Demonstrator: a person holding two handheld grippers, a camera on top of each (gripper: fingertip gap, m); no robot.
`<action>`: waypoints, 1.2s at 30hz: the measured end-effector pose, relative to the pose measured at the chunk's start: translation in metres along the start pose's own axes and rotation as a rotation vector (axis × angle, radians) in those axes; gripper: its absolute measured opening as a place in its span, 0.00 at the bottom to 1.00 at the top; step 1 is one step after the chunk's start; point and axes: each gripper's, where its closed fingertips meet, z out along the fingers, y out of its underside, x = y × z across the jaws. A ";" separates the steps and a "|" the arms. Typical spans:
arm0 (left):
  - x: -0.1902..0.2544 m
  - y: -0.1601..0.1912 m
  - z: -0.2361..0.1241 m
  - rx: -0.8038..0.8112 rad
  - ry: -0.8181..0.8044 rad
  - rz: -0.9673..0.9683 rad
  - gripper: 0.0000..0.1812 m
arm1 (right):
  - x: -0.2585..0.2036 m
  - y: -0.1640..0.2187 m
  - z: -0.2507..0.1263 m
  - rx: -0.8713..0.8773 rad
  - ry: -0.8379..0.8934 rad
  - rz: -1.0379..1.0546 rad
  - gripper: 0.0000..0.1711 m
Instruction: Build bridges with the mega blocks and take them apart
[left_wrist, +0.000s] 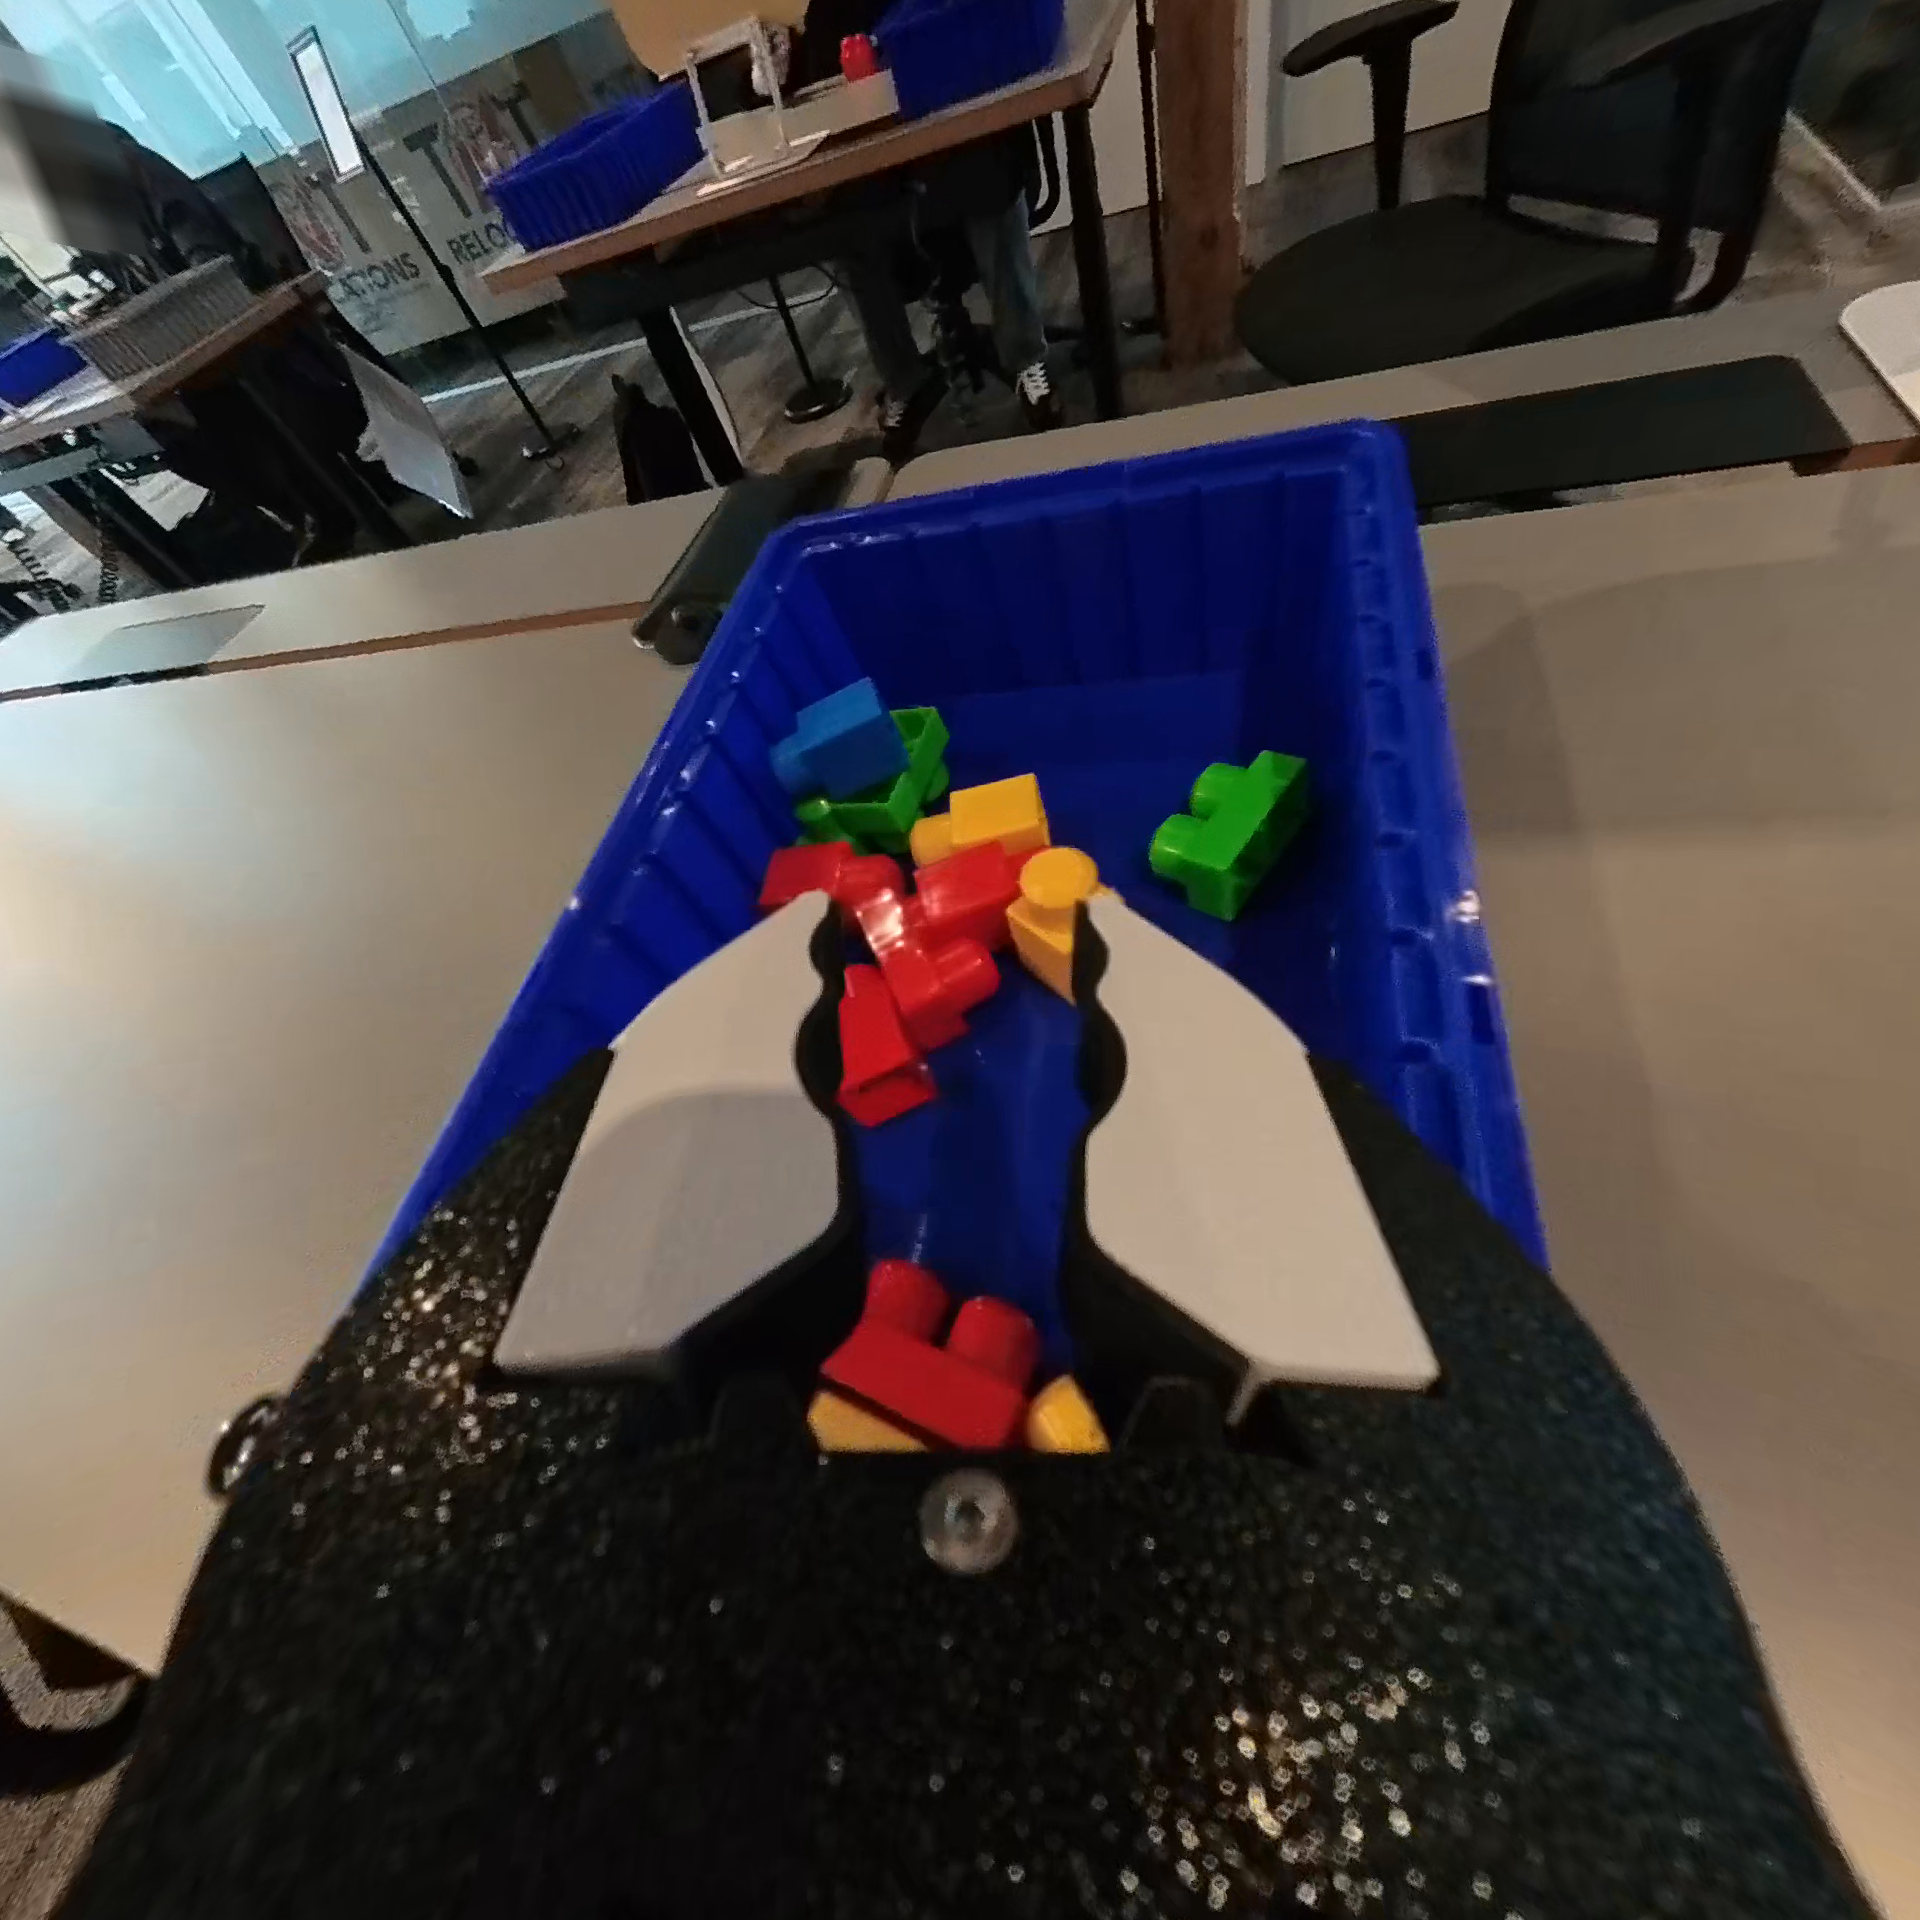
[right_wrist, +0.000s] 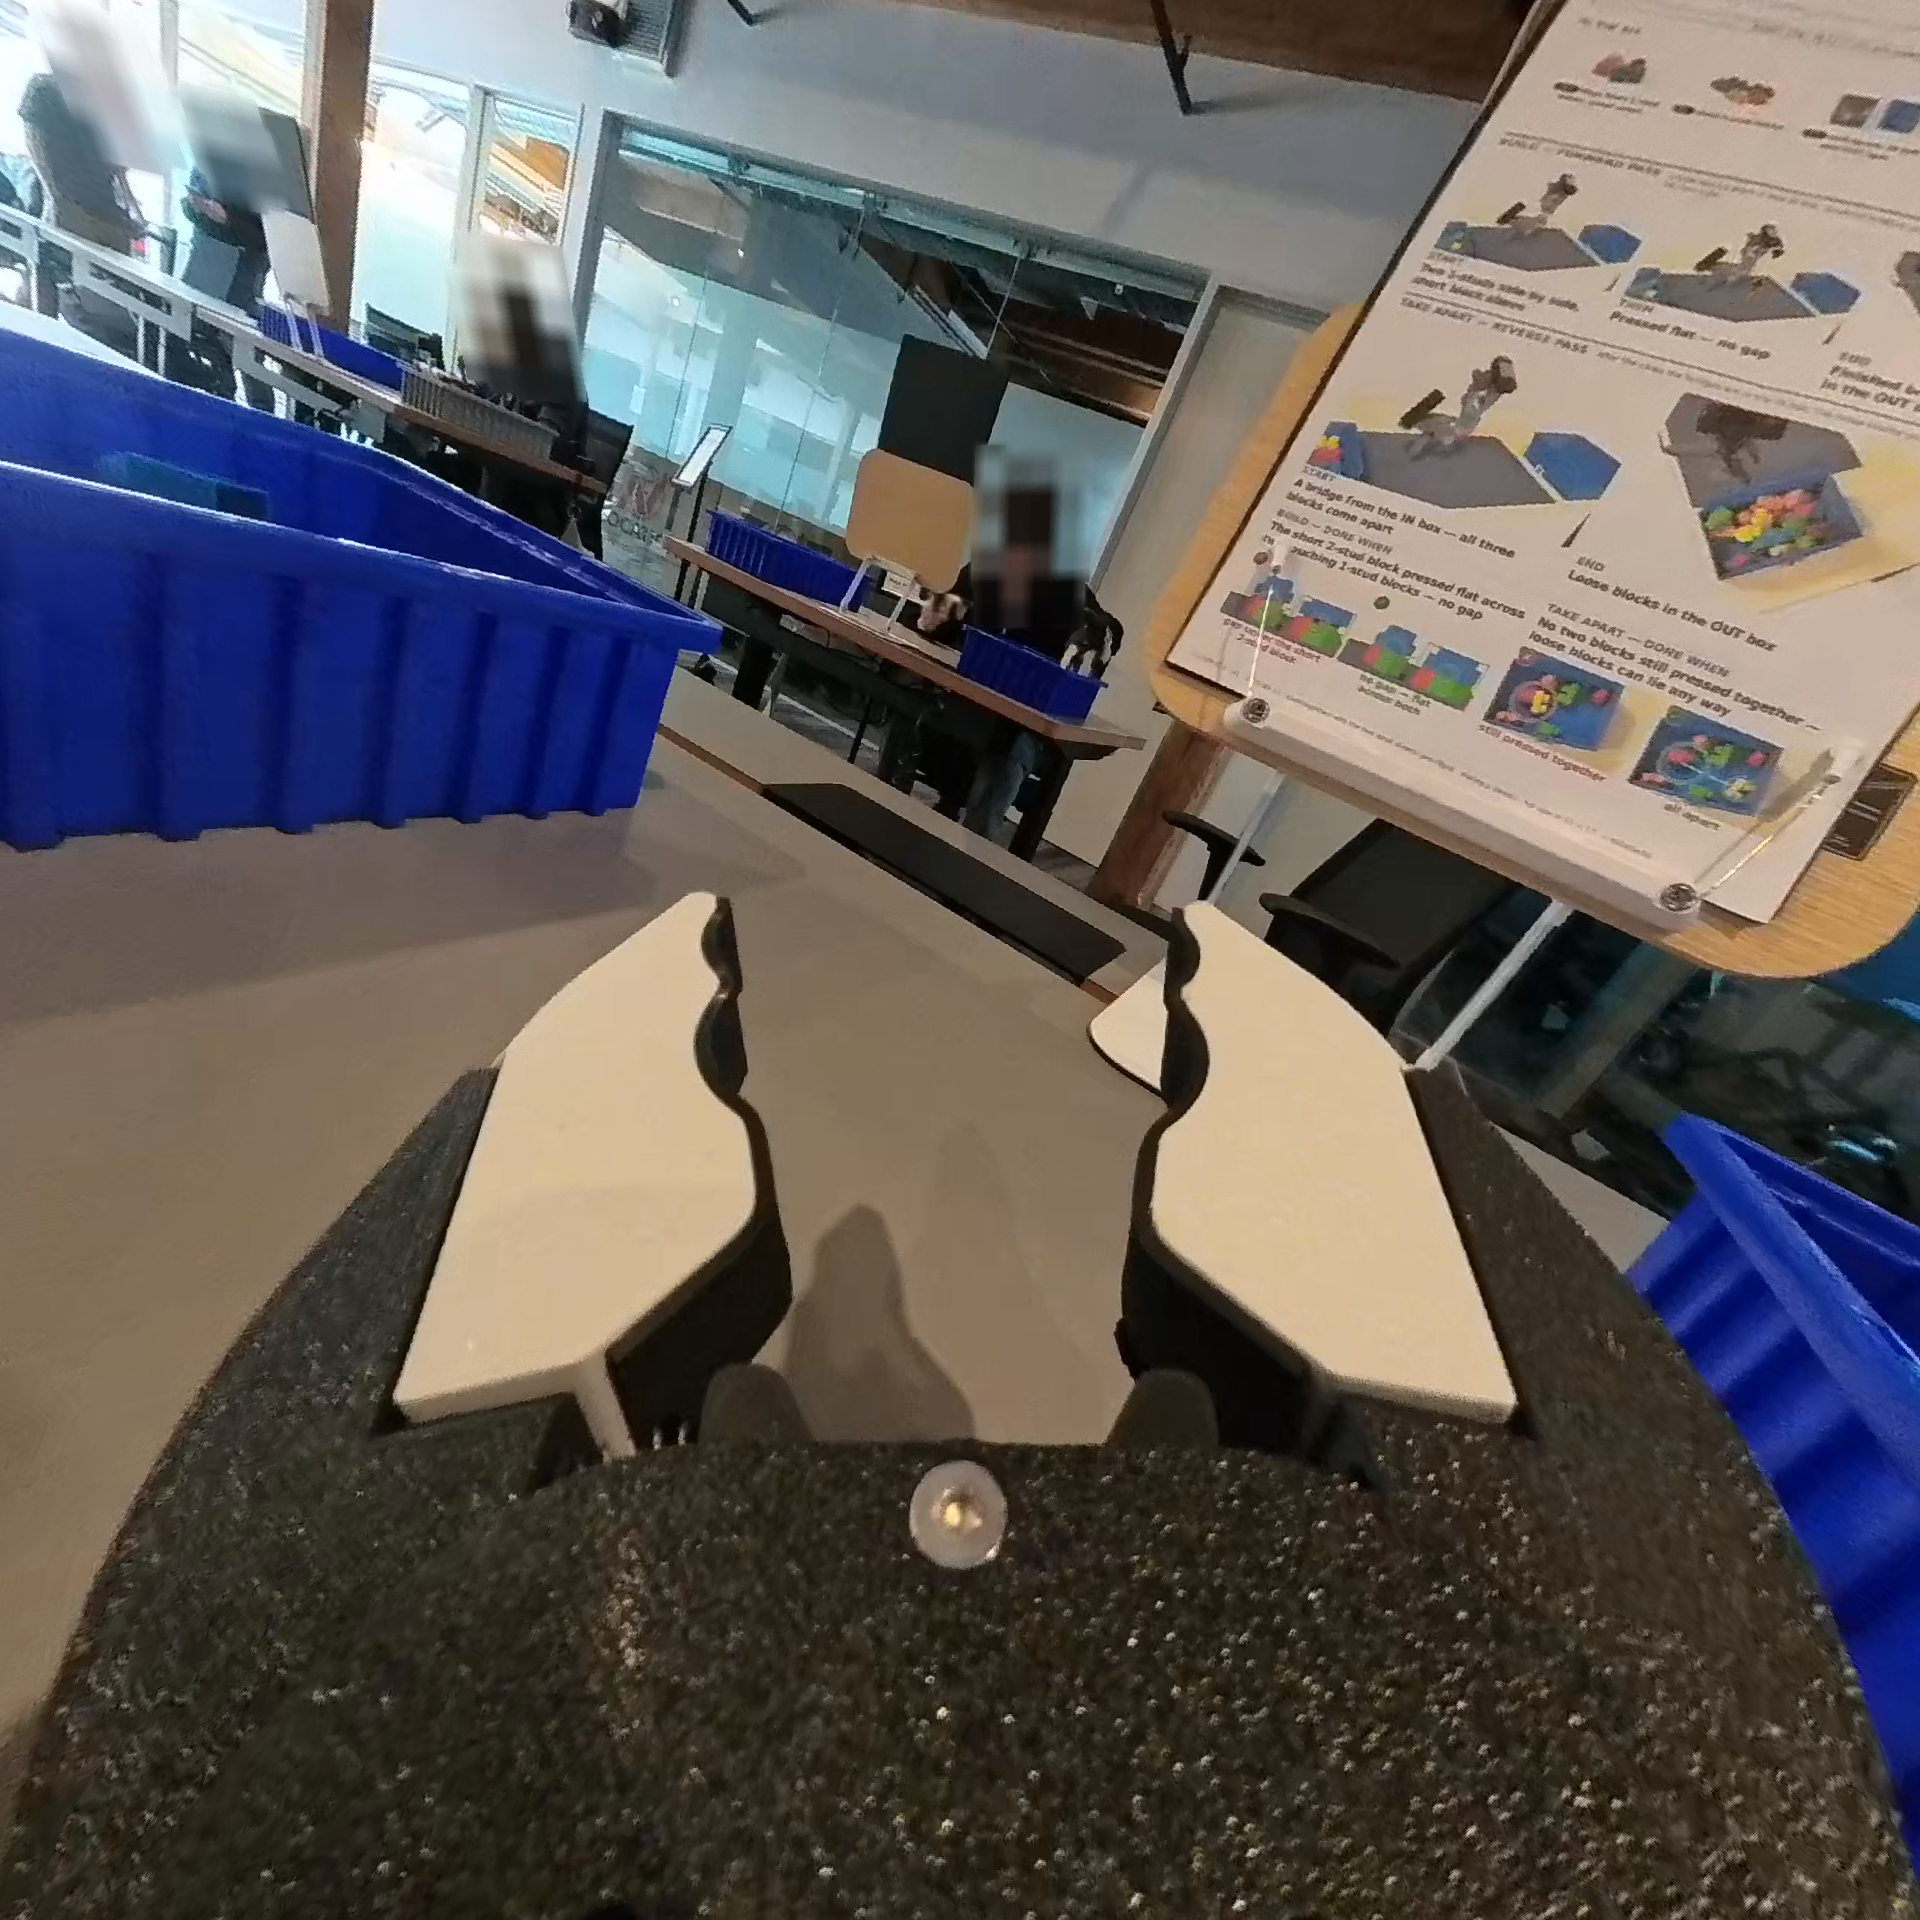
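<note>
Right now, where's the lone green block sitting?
In the left wrist view, the lone green block lies inside the blue bin, near its right wall, apart from the pile of blocks to its left.

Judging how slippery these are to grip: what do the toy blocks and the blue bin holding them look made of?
The red blocks and the lone green block look like hard moulded plastic, smooth and glossy: bright highlights sit on their rounded studs and edges. The blue bin also looks like rigid plastic, slightly shiny, with moulded vertical ribs and small glints along its rim. Both probably slide easily; exact plastic type can't be told.
</note>
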 end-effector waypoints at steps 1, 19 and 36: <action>-0.003 -0.002 0.002 0.001 0.022 0.000 0.24 | -0.001 0.000 0.000 0.000 -0.004 -0.004 0.45; 0.042 0.054 0.103 -0.380 0.495 0.363 0.37 | -0.025 -0.001 0.004 0.000 -0.098 -0.111 0.44; 0.044 0.087 0.127 -0.677 0.500 0.541 0.32 | -0.030 -0.007 0.002 0.041 -0.147 -0.067 0.43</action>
